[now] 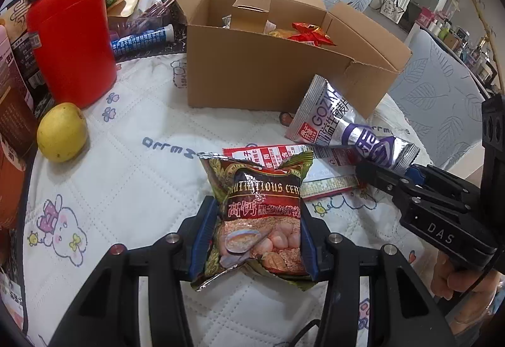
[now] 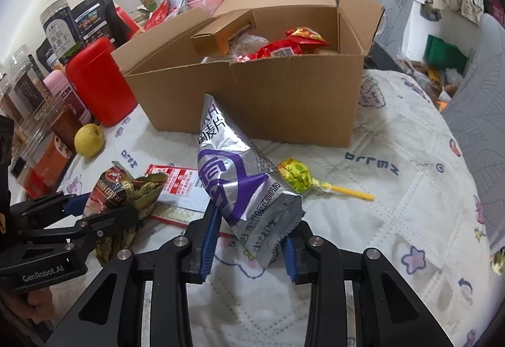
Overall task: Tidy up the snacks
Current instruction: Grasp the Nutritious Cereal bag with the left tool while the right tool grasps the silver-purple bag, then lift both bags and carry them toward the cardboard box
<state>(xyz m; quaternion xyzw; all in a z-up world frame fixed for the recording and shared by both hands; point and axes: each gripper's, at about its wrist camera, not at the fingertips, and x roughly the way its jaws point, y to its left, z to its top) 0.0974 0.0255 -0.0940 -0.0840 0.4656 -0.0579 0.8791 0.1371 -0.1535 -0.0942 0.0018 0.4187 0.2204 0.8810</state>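
The open cardboard box stands just behind both light, crinkly, slippery packets: the right hand-held gripper pinches the silver oat pouch near its crimped end, the left hand-held gripper squeezes the soft cereal sachet mid-body.

box brown | canister red | oat packet silver-purple | lollipop yellow-green
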